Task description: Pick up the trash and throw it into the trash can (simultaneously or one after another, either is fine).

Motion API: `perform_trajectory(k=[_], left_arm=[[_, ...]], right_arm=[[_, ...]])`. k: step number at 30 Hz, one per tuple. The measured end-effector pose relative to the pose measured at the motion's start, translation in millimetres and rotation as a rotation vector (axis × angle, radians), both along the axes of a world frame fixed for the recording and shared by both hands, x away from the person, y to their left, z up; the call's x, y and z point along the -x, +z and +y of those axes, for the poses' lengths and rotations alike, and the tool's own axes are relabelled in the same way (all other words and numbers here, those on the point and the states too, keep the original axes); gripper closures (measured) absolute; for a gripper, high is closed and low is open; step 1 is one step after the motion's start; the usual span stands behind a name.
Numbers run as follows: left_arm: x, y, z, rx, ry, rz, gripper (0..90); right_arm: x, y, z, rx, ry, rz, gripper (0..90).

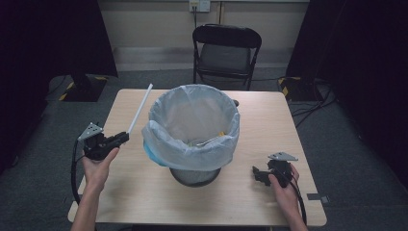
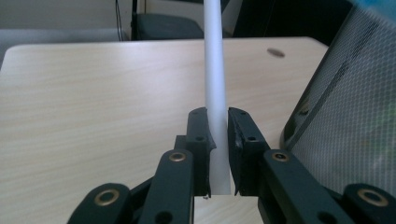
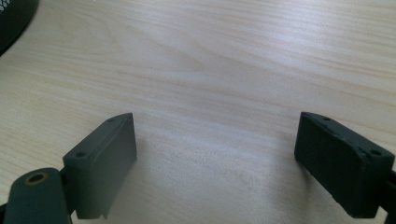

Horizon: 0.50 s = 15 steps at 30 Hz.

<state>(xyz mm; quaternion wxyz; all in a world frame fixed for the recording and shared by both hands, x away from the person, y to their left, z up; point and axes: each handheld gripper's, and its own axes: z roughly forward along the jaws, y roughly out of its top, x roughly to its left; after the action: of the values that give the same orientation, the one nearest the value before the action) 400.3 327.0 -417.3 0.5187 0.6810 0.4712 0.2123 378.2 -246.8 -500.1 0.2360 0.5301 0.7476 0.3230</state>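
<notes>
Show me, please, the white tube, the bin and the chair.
tube [image 2: 215, 70], left gripper view, middle of its shaft
bin [image 1: 195, 168], high view, bag-covered front wall
chair [image 1: 226, 57], high view, seat

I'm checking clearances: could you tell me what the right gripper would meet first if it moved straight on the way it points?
Probably the mesh bin's base; the right gripper points left toward it over bare table.

Light wood-grain table [image 1: 144, 192], rectangular, sitting on grey carpet. Only one item stands directly on it: black mesh waste bin [image 1: 195, 175], roughly centre, lined with a pale translucent bag [image 1: 192, 115] folded over the rim and sagging on the left side. Small dark round spot [image 2: 276, 52] in the tabletop near the far edge, just behind the bin. Bin base edge [image 3: 14, 18] also shows in the right gripper view.
</notes>
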Motion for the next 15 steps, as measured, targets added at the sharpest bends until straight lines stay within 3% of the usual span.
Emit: perform_trajectory(k=[4, 8, 15], left_arm=[[-1.3, 9.0, 1.4, 0.024, 0.004, -0.025, 79.8], [-4.2, 21.7, 1.2, 0.01, 0.014, -0.041, 79.8], [-7.2, 44.2, 3.0, 0.054, 0.021, -0.09, 79.8]], right_arm=[[0.0, 0.0, 0.0, 0.0, 0.0, 0.0, 11.9], [0.0, 0.0, -0.1, 0.0, 0.001, -0.001, 11.9], [0.0, 0.0, 0.0, 0.0, 0.0, 0.0, 11.9]])
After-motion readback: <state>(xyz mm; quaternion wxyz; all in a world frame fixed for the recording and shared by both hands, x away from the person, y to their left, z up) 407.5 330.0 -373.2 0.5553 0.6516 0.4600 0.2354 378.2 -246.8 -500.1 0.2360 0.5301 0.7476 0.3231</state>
